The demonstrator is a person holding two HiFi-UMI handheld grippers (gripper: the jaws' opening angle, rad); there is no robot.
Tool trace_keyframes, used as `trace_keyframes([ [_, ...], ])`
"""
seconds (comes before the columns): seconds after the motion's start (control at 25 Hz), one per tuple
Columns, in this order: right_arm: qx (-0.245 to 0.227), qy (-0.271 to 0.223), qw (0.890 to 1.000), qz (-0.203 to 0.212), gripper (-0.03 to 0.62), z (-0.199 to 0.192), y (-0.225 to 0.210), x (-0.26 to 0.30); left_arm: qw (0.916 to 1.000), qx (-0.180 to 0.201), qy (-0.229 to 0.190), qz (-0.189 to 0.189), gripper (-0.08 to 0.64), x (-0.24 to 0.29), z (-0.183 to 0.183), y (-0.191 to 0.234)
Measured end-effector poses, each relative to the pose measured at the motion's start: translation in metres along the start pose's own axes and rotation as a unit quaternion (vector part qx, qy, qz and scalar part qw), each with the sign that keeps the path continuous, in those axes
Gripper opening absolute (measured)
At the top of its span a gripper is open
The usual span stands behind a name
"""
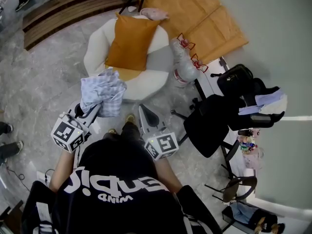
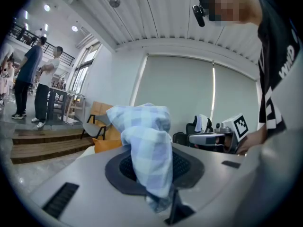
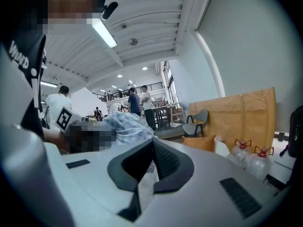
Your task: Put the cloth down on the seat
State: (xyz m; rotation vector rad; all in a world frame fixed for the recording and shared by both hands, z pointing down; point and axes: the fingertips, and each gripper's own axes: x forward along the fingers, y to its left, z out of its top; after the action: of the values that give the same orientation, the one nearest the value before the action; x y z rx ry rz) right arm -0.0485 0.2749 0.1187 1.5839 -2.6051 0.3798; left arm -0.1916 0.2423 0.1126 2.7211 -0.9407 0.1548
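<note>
A blue-and-white checked cloth (image 1: 103,93) hangs bunched from my left gripper (image 1: 95,109), which is shut on it just in front of the seat. In the left gripper view the cloth (image 2: 144,138) drapes over the jaws and hides the left gripper's (image 2: 147,167) tips. The seat is a white round armchair (image 1: 96,44) with an orange cushion (image 1: 130,42) lying on it, straight ahead of me. My right gripper (image 1: 142,110) is held beside the left one, nearer the chair's front right, its jaws closed with nothing between them. From the right gripper (image 3: 152,144) view the cloth (image 3: 127,125) shows to the left.
Two large water bottles (image 1: 182,58) with red handles stand right of the armchair. A black office chair (image 1: 213,122) and a black bag (image 1: 234,78) are to the right. Flat cardboard (image 1: 207,17) leans behind. Wooden steps (image 1: 61,8) run at the far left, with people (image 2: 29,82) beyond.
</note>
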Motion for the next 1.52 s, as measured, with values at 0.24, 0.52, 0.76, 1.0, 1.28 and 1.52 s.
trace_keyframes([
  [0.24, 0.003, 0.001, 1.000, -0.002, 0.020, 0.002, -0.019, 0.012, 1.0000, 0.000, 0.003, 0.002, 0.095, 0.018, 0.002, 0.009],
  [0.52, 0.009, 0.002, 1.000, -0.003, 0.018, 0.006, -0.048, 0.023, 0.9999, 0.001, 0.011, 0.001, 0.095, 0.048, 0.008, 0.012],
  [0.76, 0.015, 0.002, 1.000, -0.001, 0.020, 0.014, -0.091, 0.037, 0.9998, -0.004, 0.017, -0.001, 0.095, 0.090, 0.025, 0.010],
  [1.0, 0.018, 0.003, 1.000, 0.001, 0.020, 0.018, -0.140, 0.050, 0.9999, -0.008, 0.011, 0.007, 0.095, 0.134, 0.032, 0.015],
  [1.28, 0.016, -0.002, 1.000, 0.000, 0.020, 0.030, -0.202, 0.062, 0.9994, -0.003, 0.011, 0.032, 0.095, 0.185, 0.052, 0.022],
  [1.52, 0.016, -0.011, 1.000, 0.010, 0.020, 0.038, -0.227, 0.076, 0.9984, -0.006, 0.012, 0.055, 0.095, 0.203, 0.055, 0.031],
])
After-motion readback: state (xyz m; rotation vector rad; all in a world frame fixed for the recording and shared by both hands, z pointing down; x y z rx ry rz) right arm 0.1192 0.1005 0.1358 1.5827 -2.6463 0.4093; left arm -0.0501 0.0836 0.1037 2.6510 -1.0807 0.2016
